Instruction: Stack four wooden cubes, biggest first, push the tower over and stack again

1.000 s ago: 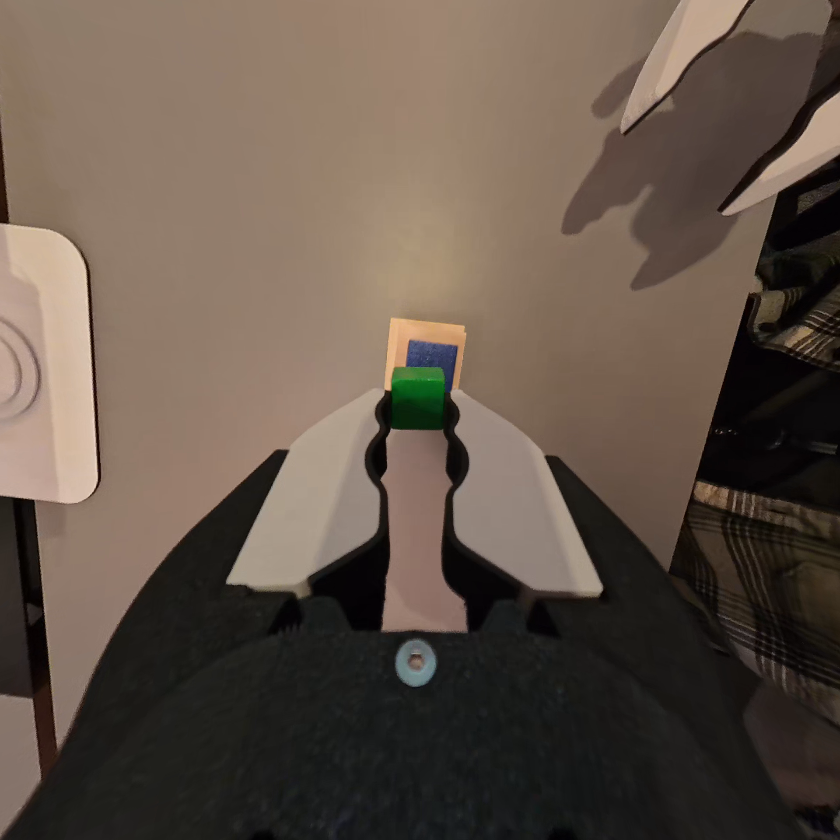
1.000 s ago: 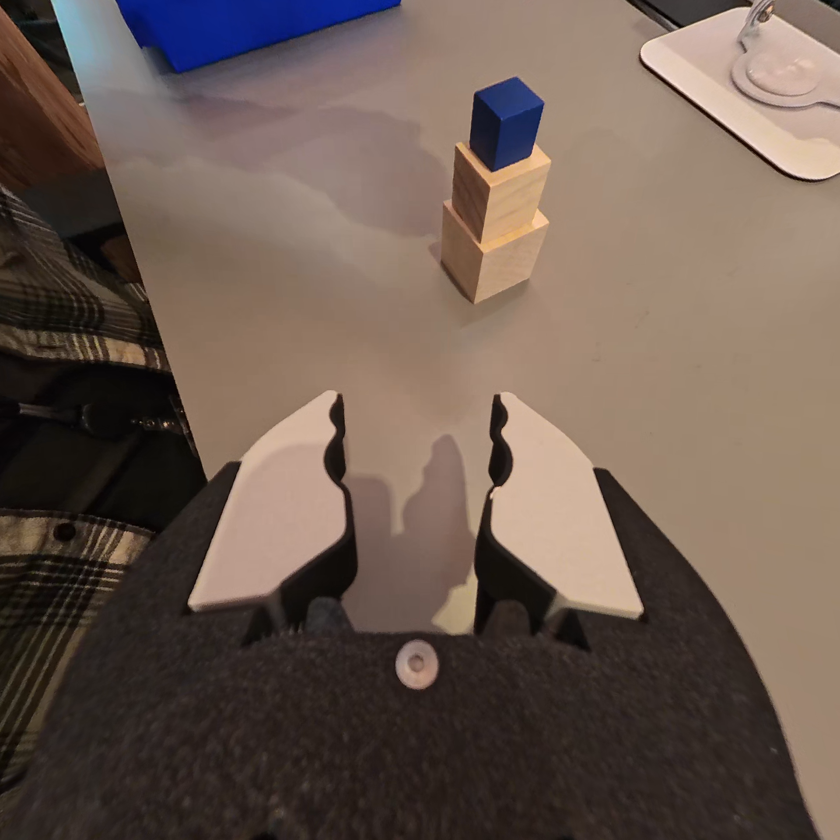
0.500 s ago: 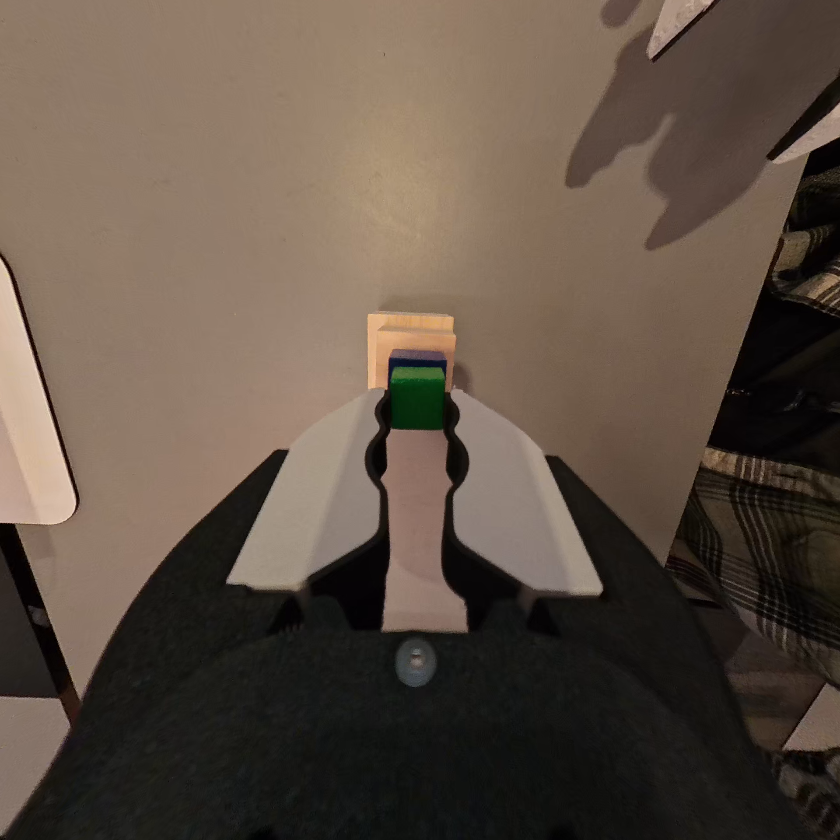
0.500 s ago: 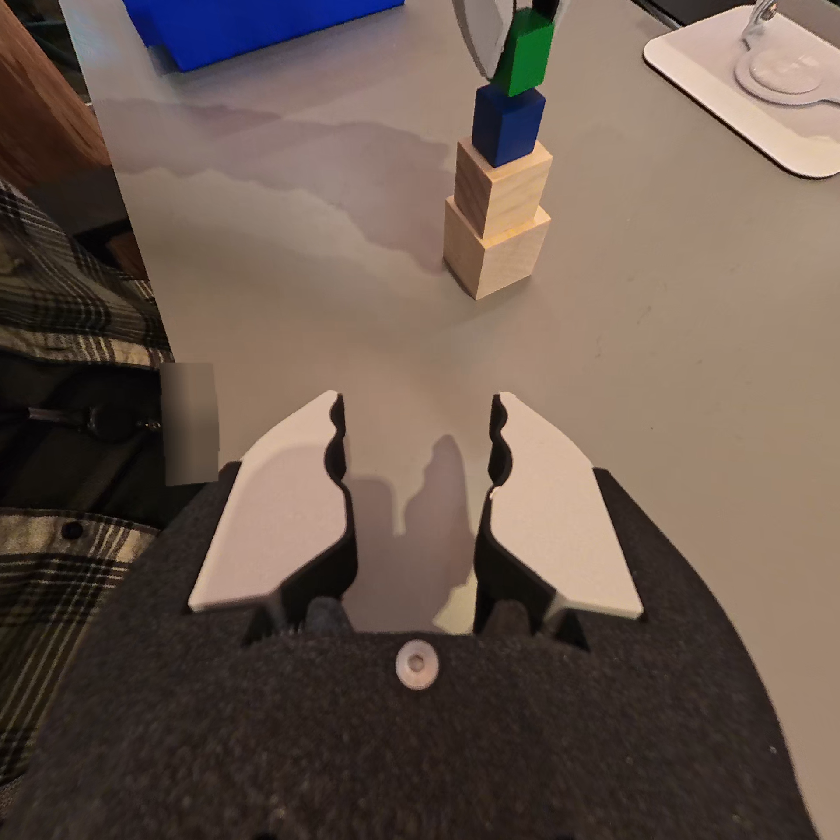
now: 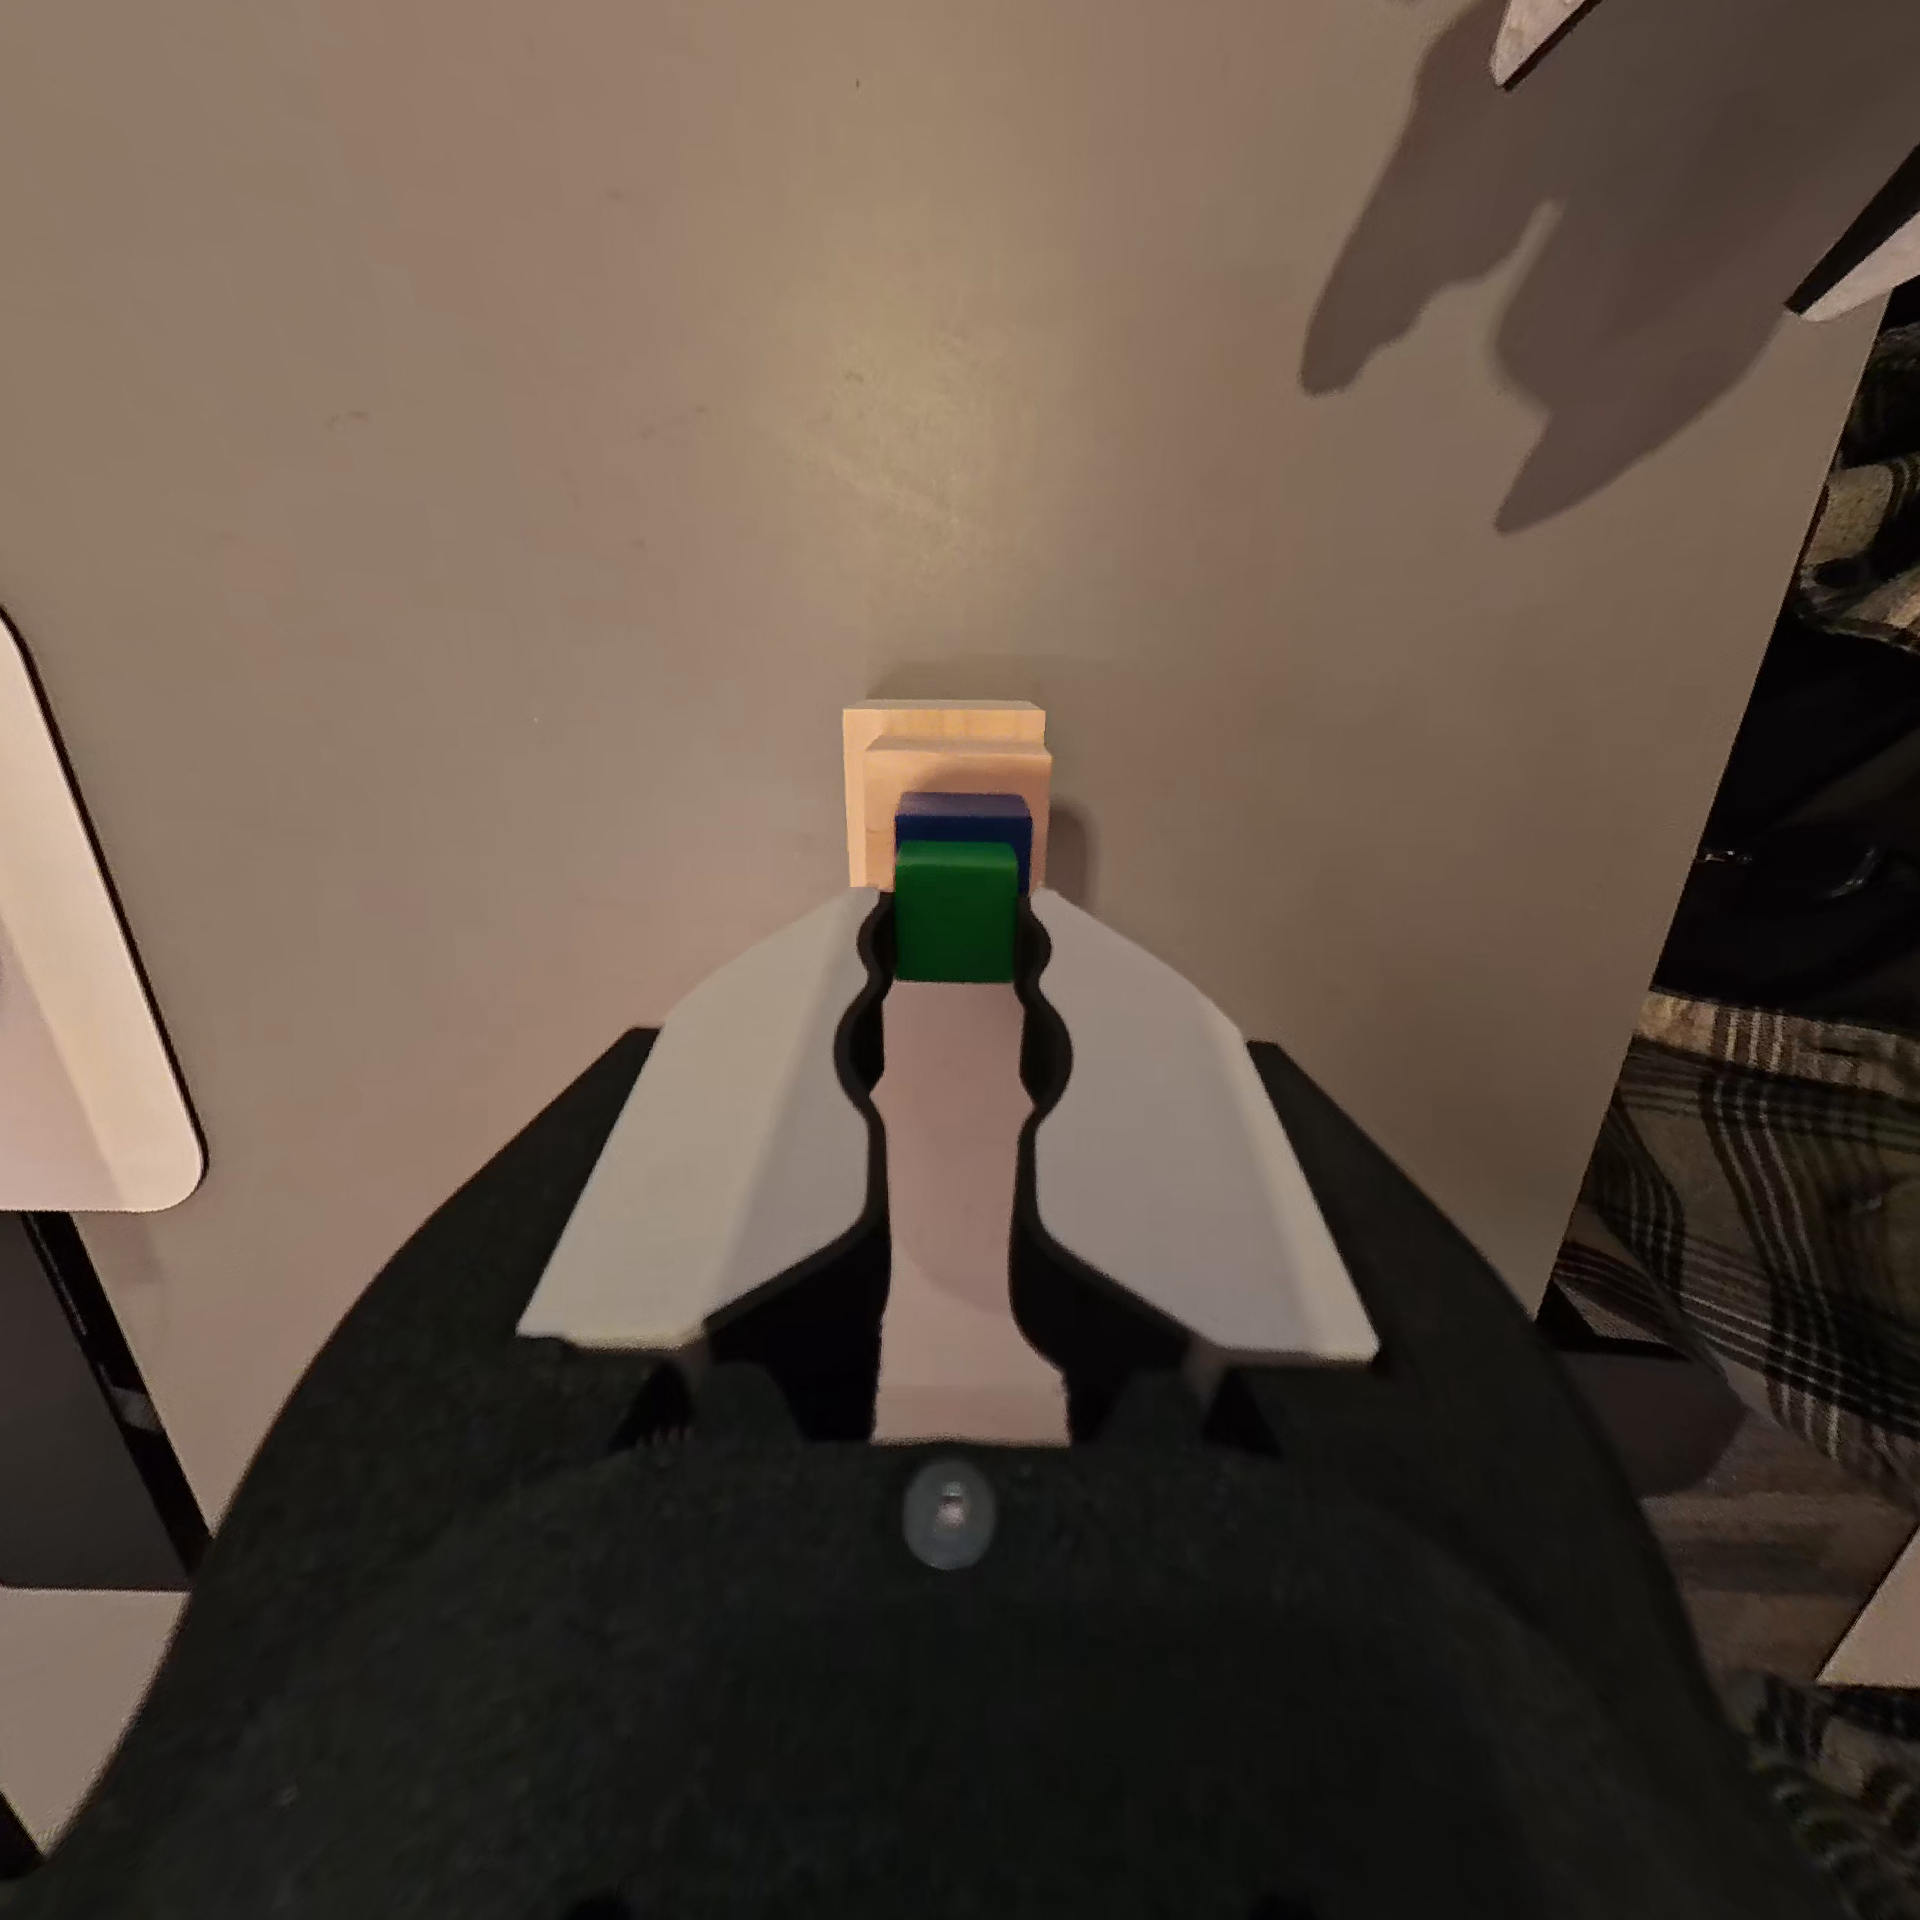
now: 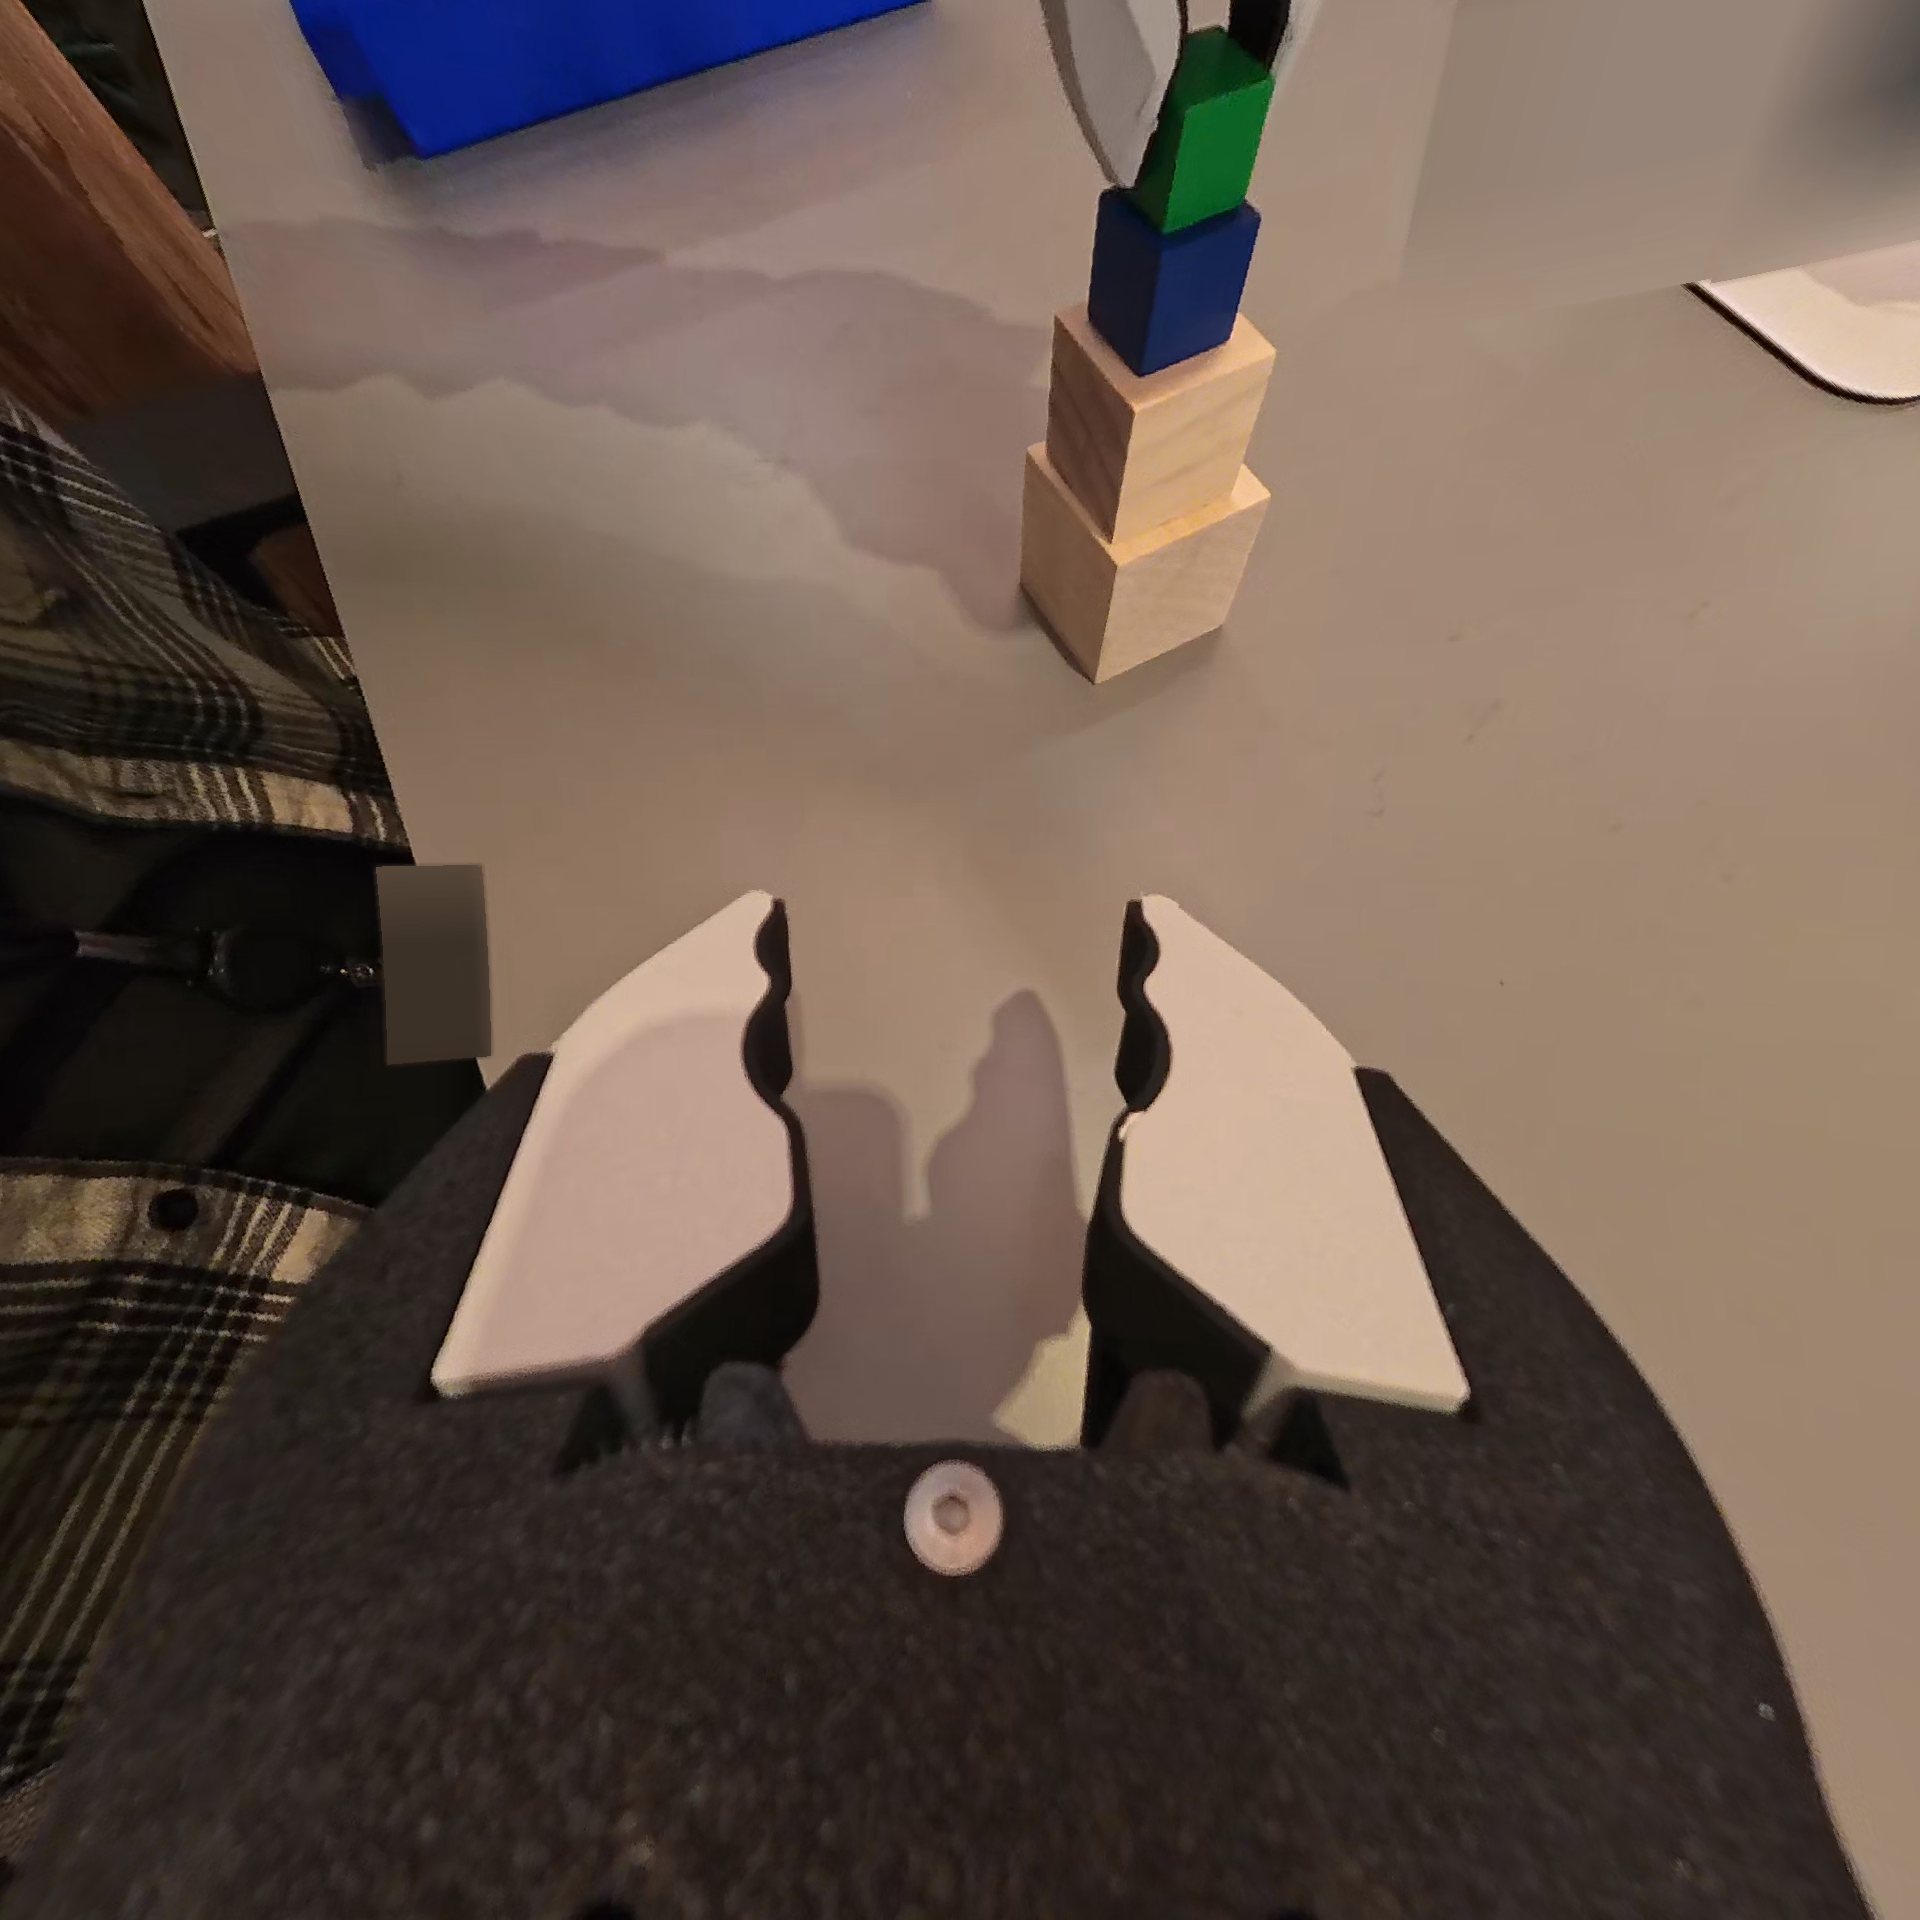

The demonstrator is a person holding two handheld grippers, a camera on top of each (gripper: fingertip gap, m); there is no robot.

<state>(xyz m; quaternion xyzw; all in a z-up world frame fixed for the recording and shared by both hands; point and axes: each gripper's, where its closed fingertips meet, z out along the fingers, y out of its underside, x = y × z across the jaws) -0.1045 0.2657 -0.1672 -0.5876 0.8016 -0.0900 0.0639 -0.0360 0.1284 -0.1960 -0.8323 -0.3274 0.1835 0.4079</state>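
The right gripper [image 6: 954, 997] is hanging low over the near edge of the grey table [image 6: 1558, 831], its jaws spread wide and holding nothing. Further in, the left gripper [image 5: 954, 920] is pinching the green cube [image 5: 954, 914] between its fingertips, directly above the tower. In the right wrist view the green cube [image 6: 1205, 130] is sitting tilted, one edge touching or just above the blue cube [image 6: 1169, 281], which is resting on the smaller pale cube [image 6: 1153, 436] and the biggest pale cube [image 6: 1143, 582]. I'd level it flat and centre it before loosening the grip, or it is likely to slide off. Beyond, a blue bin [image 6: 582, 52] is lying at the far edge and a white pad [image 6: 1829, 332] off to the side.
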